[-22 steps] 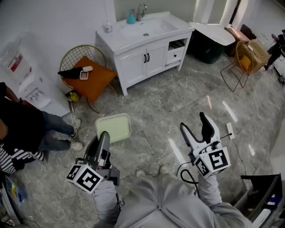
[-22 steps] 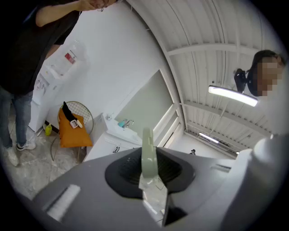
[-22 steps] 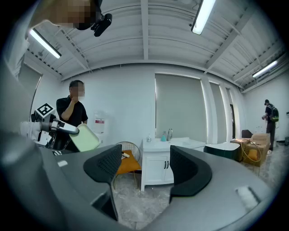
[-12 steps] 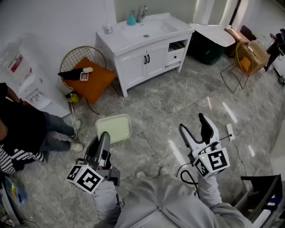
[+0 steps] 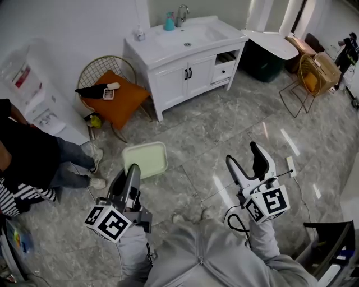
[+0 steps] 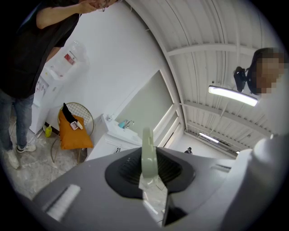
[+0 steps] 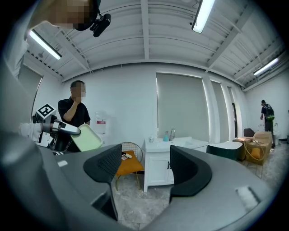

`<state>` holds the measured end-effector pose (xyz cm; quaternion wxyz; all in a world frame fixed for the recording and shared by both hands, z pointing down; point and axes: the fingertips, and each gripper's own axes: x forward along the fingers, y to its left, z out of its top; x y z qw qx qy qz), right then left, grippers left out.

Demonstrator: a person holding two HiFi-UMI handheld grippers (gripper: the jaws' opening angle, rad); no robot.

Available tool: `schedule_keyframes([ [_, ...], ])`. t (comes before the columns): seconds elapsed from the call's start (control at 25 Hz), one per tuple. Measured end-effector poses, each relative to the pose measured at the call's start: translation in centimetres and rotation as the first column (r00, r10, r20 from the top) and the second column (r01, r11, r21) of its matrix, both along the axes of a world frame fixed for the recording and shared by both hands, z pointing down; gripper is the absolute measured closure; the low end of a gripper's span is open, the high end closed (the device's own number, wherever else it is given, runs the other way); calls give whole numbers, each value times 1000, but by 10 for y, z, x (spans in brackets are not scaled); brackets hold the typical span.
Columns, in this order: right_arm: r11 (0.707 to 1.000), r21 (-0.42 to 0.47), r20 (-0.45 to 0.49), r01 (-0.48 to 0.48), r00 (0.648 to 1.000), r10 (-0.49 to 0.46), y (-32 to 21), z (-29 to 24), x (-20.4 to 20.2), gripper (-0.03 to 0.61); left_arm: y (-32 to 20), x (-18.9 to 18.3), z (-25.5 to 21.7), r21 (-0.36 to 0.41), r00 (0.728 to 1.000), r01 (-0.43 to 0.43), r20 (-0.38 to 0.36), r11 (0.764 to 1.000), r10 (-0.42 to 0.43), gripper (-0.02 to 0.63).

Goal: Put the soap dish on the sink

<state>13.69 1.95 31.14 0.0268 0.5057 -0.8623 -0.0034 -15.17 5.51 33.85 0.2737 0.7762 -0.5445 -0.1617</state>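
From the head view we see the left gripper (image 5: 133, 171) low at the left, its jaws clamped on the near edge of the soap dish (image 5: 146, 159), a pale green shallow tray with rounded corners that hangs over the grey marbled floor (image 5: 224, 120). The right gripper (image 5: 243, 154) is held beside it at the right, jaws spread and nothing between them. Well ahead of both stands the sink (image 5: 216, 35), a white basin top on a white cabinet with dark handles, with a tap (image 5: 180, 13) and a teal bottle (image 5: 168, 22) at its back edge. To its left is a wire chair (image 5: 95, 70) with an orange cushion (a few small things lie on it, too small for us to name). A bystander (image 5: 28, 154) stands at the far left.

In the left gripper view we meet the dish edge-on, a thin green strip pinched upright between the two dark pads, with the sink small and far behind it.

In the right gripper view the two pads stand wide apart with only the room between them: the sink sits straight ahead in the distance, and the dish shows at the left, well apart from the sink.
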Motion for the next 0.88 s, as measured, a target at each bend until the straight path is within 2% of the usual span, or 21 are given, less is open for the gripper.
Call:
schedule_keyframes([
  [0.52, 1000, -8, 72, 0, 997, 1, 1, -4, 0, 264, -4, 2, -5, -15, 999, -20, 35, 1000, 20, 492],
  [0.88, 999, -25, 79, -21, 997, 23, 9, -3, 1, 264, -7, 3, -3, -25, 998, -47, 36, 999, 48, 492],
])
